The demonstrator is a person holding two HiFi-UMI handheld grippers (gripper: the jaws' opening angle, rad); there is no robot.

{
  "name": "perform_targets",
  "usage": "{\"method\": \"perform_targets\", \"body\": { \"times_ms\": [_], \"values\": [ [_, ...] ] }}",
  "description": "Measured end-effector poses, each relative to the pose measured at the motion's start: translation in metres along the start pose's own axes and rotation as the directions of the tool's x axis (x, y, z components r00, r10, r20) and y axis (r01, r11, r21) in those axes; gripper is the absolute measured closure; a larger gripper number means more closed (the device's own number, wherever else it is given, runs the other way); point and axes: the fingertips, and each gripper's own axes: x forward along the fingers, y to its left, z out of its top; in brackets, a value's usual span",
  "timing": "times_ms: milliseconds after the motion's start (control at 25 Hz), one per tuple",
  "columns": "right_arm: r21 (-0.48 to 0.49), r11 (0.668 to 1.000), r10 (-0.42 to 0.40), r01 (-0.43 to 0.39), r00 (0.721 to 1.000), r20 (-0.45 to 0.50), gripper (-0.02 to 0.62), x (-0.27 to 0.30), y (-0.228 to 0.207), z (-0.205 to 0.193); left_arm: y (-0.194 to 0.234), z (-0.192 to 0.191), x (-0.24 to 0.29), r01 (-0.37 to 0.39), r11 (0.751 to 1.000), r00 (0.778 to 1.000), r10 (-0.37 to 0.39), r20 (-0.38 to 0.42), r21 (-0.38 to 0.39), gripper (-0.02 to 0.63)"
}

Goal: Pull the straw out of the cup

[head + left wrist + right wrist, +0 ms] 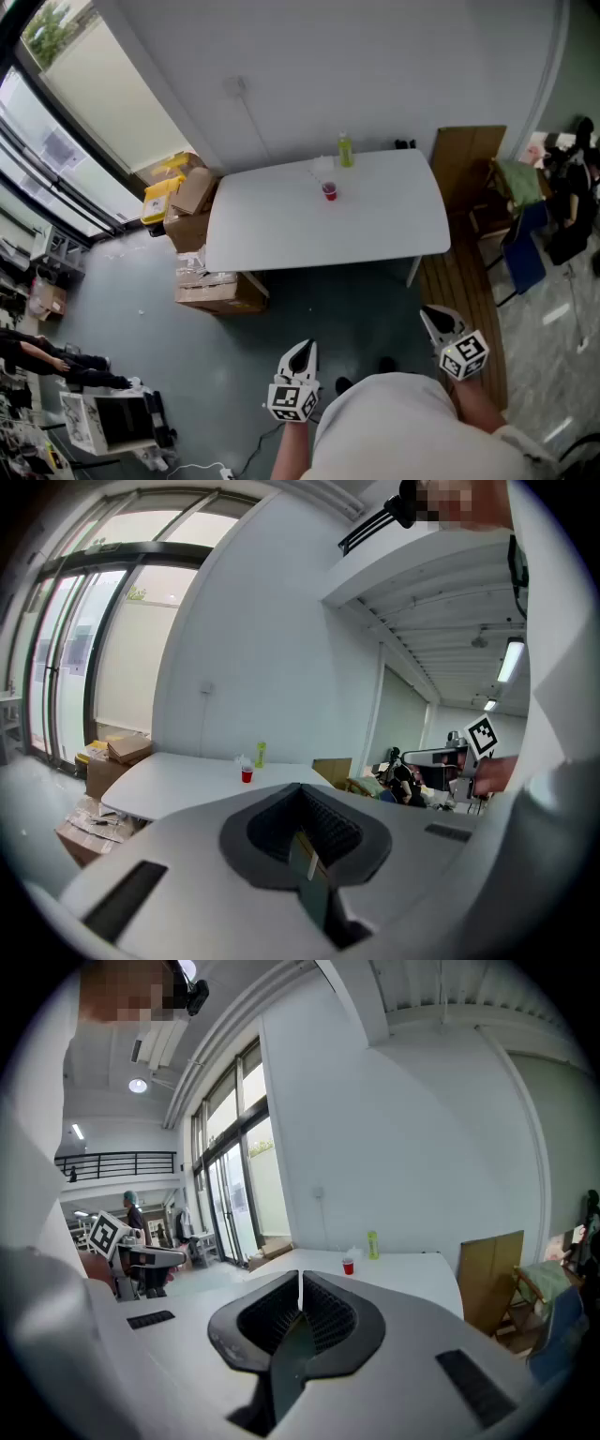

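A small red cup [328, 191] stands on the far half of the white table [281, 230]; any straw in it is too small to make out. The cup also shows far off in the left gripper view [247, 775] and the right gripper view [349, 1267]. My left gripper [301, 351] and right gripper [432, 316] are held close to my body, well short of the table's near edge. Both point toward the table. The left gripper [301, 787] and the right gripper [300, 1275] each have their jaws together with nothing between them.
A green bottle [345, 150] and a clear plastic item [323, 169] stand behind the cup. Cardboard boxes [221, 292] are stacked at the table's left end. A wooden board [466, 155] and a blue chair [523, 251] are on the right.
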Motion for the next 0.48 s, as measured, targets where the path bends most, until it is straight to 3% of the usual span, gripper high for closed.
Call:
{"method": "perform_targets", "body": {
  "times_ms": [480],
  "values": [
    [0.012, 1.000, 0.011, -0.011, 1.000, -0.012, 0.554, -0.010, -0.016, 0.002, -0.022, 0.007, 0.016, 0.015, 1.000, 1.000, -0.015, 0.004, -0.010, 0.604]
  ]
}}
